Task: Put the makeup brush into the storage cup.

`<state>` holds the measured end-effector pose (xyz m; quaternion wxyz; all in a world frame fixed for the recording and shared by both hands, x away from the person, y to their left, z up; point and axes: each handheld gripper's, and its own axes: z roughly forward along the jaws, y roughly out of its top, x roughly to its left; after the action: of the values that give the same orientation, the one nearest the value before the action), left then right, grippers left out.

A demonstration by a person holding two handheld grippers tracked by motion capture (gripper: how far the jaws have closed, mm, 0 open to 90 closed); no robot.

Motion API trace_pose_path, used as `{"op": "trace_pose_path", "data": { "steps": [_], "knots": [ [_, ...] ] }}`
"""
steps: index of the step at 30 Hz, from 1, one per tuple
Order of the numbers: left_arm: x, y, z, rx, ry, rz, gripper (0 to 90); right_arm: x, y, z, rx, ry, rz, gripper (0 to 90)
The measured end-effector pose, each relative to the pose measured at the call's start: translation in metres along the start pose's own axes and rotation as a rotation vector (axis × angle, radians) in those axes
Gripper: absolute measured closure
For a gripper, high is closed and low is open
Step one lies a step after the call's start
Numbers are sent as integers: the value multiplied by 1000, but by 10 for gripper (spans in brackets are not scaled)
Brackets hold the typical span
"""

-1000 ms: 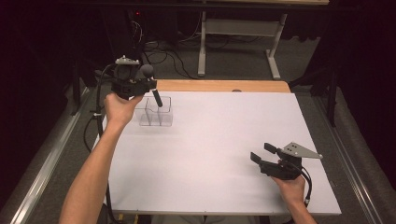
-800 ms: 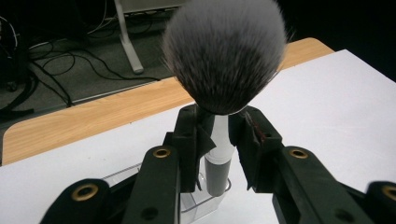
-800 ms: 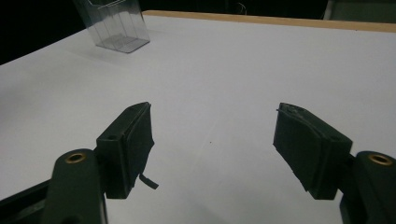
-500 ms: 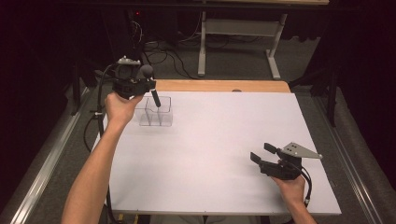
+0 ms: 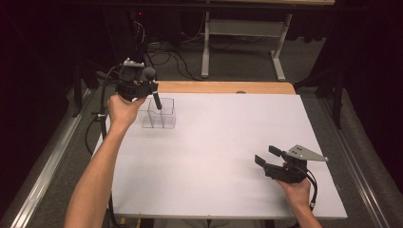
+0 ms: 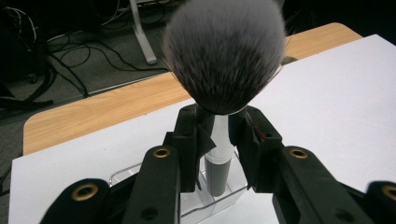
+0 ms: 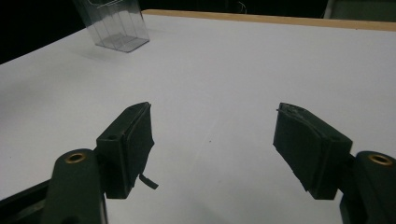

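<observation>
Up high, makeup brush (image 6: pixel 219 154) clenched between left gripper (image 6: pixel 218 135) fingers over clear organizer (image 5: pixel 160 114), right gripper (image 7: pixel 215 149) fingers released.

Your table (image 5: pixel 223 156) is evenly lit from overhead, surroundings near black; brush head (image 6: pixel 226 56) close-up soft, shadows faint

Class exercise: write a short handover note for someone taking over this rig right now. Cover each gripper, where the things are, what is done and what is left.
Left gripper: shut on the makeup brush, bristles up, handle down inside the clear box at the table's far left.
Right gripper: jaws open, holding nothing, resting near the table's front right.
Done: brush gripped and started into the box.
Left: probably lower it fully, let go, draw the gripper clear.
</observation>
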<state>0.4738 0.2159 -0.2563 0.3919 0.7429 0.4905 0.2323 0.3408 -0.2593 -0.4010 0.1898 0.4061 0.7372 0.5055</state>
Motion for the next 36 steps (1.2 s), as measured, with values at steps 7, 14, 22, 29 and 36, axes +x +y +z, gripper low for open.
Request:
{"op": "trace_pose_path", "data": {
  "steps": [7,14,22,29,36],
  "knots": [
    [0,-1,5,16,15,7,699,0,0,0,-3,-1,-5,299],
    [0,-1,10,33,25,15,699,-1,0,0,-2,0,-1,299],
    [0,-3,15,49,40,22,699,0,0,0,0,0,1,299],
    [2,-6,19,61,48,20,699,0,0,1,2,3,-4,300],
    [4,-8,22,69,51,12,699,0,0,1,3,4,-4,300]
  ]
}}
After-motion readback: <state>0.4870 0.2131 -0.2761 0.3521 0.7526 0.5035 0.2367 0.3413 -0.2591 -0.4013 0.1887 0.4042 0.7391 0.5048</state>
